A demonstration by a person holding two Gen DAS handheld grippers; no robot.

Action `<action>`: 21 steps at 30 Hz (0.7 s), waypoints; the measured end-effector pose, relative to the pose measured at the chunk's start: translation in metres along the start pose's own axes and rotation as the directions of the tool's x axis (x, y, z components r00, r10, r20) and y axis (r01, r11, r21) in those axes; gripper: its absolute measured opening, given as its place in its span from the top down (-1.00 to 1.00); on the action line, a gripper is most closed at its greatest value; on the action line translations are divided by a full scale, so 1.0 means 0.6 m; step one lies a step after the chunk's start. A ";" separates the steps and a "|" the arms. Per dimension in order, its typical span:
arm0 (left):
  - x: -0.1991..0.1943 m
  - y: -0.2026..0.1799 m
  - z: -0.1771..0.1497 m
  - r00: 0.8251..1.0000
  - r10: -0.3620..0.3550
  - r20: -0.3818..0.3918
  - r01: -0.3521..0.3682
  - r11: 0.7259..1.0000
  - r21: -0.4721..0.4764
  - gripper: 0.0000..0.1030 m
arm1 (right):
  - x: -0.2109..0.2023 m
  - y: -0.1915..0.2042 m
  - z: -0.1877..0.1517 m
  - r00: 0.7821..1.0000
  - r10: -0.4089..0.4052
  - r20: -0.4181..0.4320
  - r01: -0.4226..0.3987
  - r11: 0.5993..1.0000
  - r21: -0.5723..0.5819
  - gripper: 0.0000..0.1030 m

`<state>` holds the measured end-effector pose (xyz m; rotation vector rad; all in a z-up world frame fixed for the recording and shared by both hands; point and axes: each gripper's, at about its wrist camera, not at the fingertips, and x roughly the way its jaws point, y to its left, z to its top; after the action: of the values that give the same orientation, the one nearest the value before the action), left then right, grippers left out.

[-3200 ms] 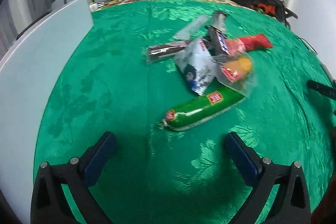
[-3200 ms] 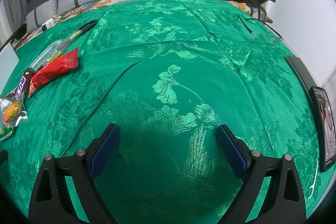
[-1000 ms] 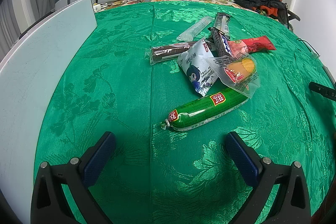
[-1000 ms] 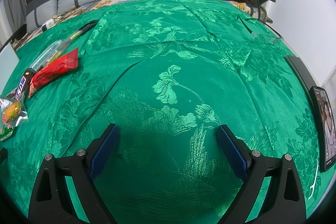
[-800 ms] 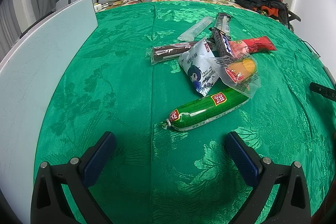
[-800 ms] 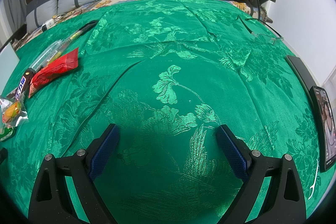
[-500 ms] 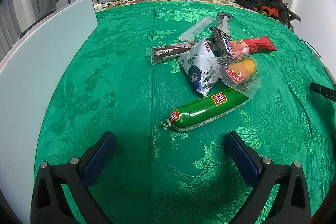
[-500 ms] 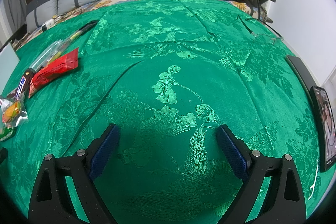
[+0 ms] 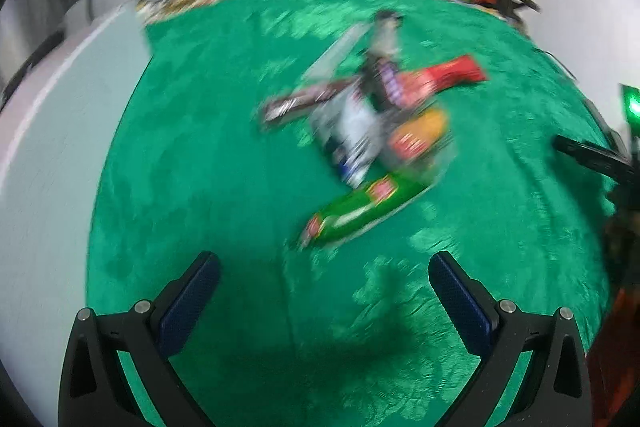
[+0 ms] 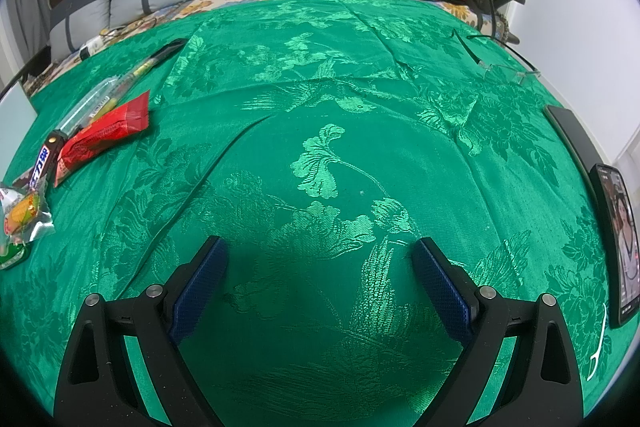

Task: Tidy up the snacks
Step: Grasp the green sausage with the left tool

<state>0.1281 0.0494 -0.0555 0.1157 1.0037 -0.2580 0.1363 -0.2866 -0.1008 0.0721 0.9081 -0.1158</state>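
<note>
Badly smeared on the left view: snack pile (image 9: 372, 131) on green cloth (image 9: 192, 187), labels unreadable. Left gripper (image 9: 324, 283) and right gripper (image 10: 320, 263) gaping wide, gripping nothing. Pile clipped at right view's edge.

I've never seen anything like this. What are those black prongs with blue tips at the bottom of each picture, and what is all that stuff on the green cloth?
Those prongs are hand-held grippers: a person carries one in each hand, and a wide-angle camera on each looks out along its two fingers. One picture comes from the left gripper, the other from the right gripper. Both are open and hold nothing. The left picture is blurred, but it shows a pile of snacks on the green cloth: a green sausage pack, a red packet, a white pouch. The right picture faces mostly bare cloth, with a phone at its edge.
</note>
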 end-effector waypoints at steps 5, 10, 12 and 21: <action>0.012 -0.045 0.057 0.999 0.014 -0.030 -0.007 0.974 0.227 -0.99 | 0.000 0.000 0.000 1.000 0.000 0.000 0.000 1.000 0.000 -0.87; 0.059 -0.056 0.086 0.996 -0.004 -0.084 0.024 0.970 0.242 -0.99 | 0.000 0.000 0.000 1.000 0.000 0.000 0.000 1.000 0.000 -0.87; 0.072 -0.058 0.088 0.994 -0.023 -0.106 0.048 0.970 0.237 -0.92 | 0.000 0.000 0.000 1.000 0.000 0.000 0.000 1.000 0.001 -0.87; 0.078 -0.059 0.069 0.987 -0.082 -0.135 0.107 0.975 0.193 0.14 | 0.000 0.000 0.001 1.000 -0.001 0.000 0.001 1.000 0.001 -0.87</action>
<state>0.1763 -0.0012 -0.0720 0.2703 1.1093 -0.4434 0.1368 -0.2864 -0.1006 0.0727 0.9084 -0.1167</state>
